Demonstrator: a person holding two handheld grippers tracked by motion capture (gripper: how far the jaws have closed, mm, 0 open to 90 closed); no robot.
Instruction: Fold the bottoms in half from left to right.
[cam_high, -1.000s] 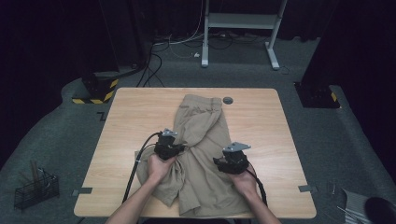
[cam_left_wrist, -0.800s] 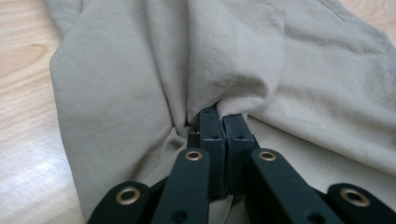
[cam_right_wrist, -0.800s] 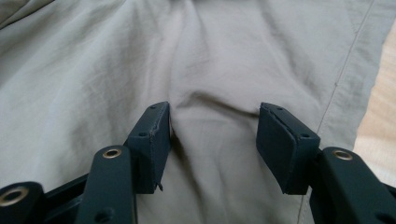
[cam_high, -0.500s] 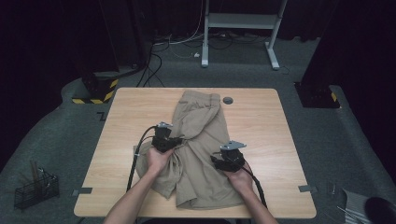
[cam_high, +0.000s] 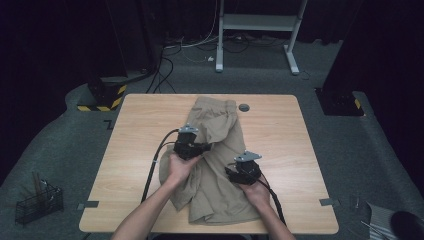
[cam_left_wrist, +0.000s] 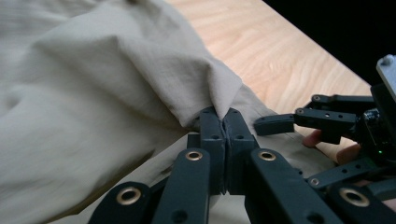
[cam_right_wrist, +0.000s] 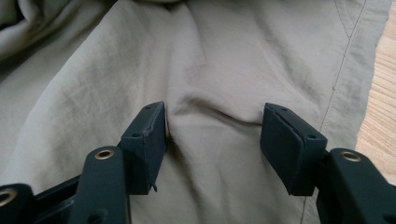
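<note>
**Khaki garment on the table, pinched in your left gripper**

A tan garment (cam_high: 220, 165) lies on a light wooden table (cam_high: 300, 150). Its long axis runs from the near edge in front of you toward the far edge, leaning slightly to the left as it comes nearer. The narrower end points away from you and stops just short of a small dark round disc (cam_high: 244, 107) set in the tabletop near the far edge. The wider, rumpled end reaches almost to the near edge.

Your left gripper (cam_high: 200, 148) sits over the garment's left side, about halfway along. Its jaws are pressed together on a raised fold of the fabric (cam_left_wrist: 219, 100), which peaks up from between them.

Your right gripper (cam_high: 235, 172) rests on the garment's right half, closer to you. Its jaws stand wide apart and have just been opening; a shallow wrinkle of cloth (cam_right_wrist: 212, 114) lies between the pads, but they do not press on it.

Bare wood lies on both sides of the garment, wider on the right. In the right gripper view, a stitched hem (cam_right_wrist: 343, 60) runs beside the wood.
</note>
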